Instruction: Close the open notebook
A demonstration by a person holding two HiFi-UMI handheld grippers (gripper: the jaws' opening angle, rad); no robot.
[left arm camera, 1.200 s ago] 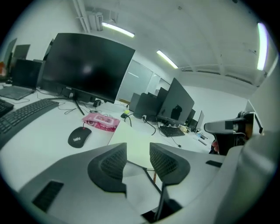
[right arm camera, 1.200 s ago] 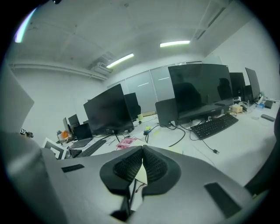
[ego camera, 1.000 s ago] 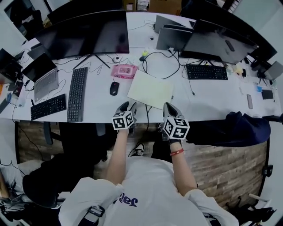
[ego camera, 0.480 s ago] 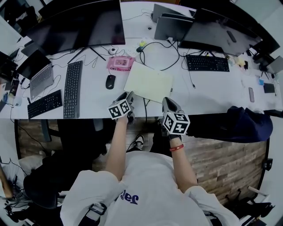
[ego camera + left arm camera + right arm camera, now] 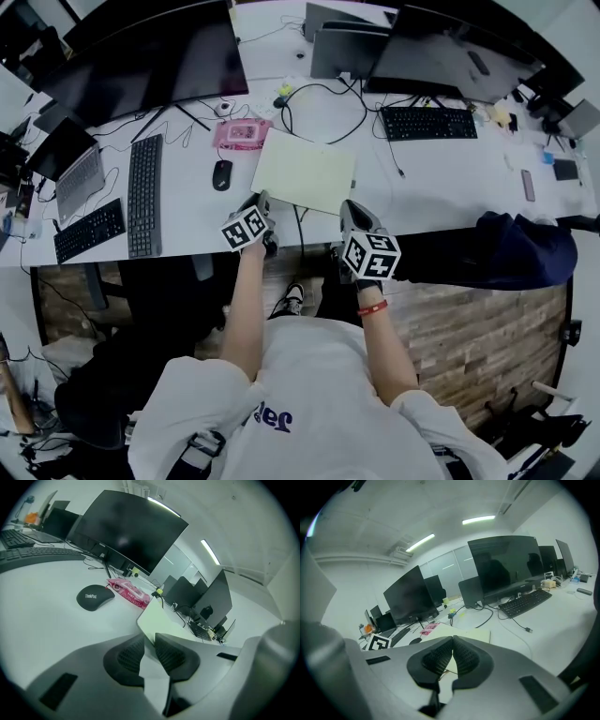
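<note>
Closing looks barely begun. The notebook [image 5: 305,171] lies flat on the table [image 5: 441,192], just right of the mouse [image 5: 222,173], with one broad cream face up and no cover or leaf raised. No centre fold shows from the head view, so I cannot say which half must swing over. By my reading the whole fold-over is left to do.

The left gripper [image 5: 149,641] sits right of the mouse and nearer the person, its tips at the notebook's near left corner. Its jaws have just been closing and now stand only a slit apart. A pale strip shows in that slit, but I cannot tell whether it is the pinched corner or the table seen through. The right gripper [image 5: 452,641], farther right of the mouse, has its pads meeting at the tips with nothing between them.

The notebook is a thin rectangle of matt cream paper with a rounded corner and a dark edge along its far side from the mouse. The mouse is a black, matt, domed oval. Just behind it lies a pink pack [image 5: 242,134], oblong, soft and glossy. The table is white and smooth. Both grippers have dark ribbed pads set in grey moulded shells.
</note>
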